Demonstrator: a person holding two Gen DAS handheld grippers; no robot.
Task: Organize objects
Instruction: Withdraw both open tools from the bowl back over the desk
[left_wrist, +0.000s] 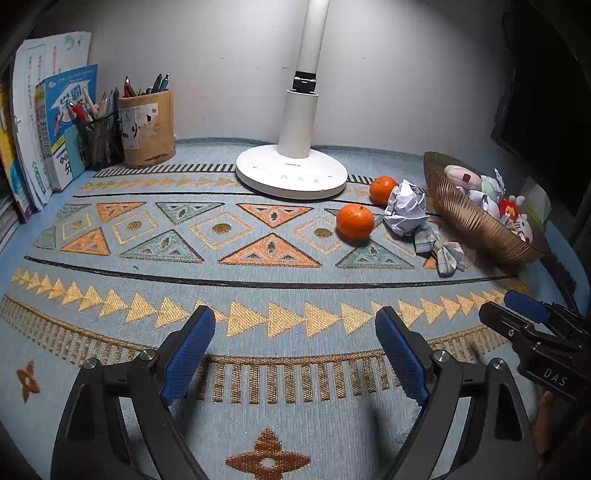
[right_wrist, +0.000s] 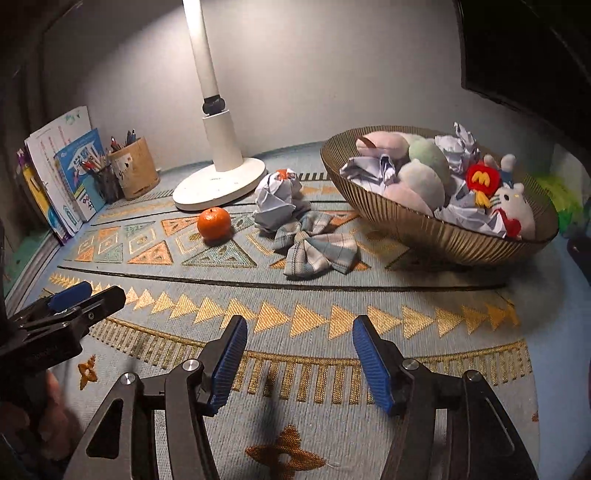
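Observation:
Two oranges lie on the patterned mat: a near one (left_wrist: 355, 221) (right_wrist: 214, 222) and a far one (left_wrist: 383, 189) half hidden behind a crumpled paper ball (left_wrist: 405, 213) (right_wrist: 276, 201). A plaid fabric bow (left_wrist: 439, 249) (right_wrist: 316, 249) lies beside the paper. A brown ribbed bowl (left_wrist: 476, 221) (right_wrist: 417, 225) holds plush toys and crumpled papers. My left gripper (left_wrist: 295, 345) is open and empty, low over the mat's near part. My right gripper (right_wrist: 299, 350) is open and empty, to the left gripper's right; it shows in the left wrist view (left_wrist: 524, 314).
A white desk lamp (left_wrist: 293, 173) (right_wrist: 218, 181) stands at the back centre. A wooden pen cup (left_wrist: 147, 127) (right_wrist: 133, 168), a mesh pen holder (left_wrist: 99, 138) and upright books (left_wrist: 48, 129) (right_wrist: 62, 177) stand at the back left. A dark monitor (left_wrist: 543, 92) is at the right.

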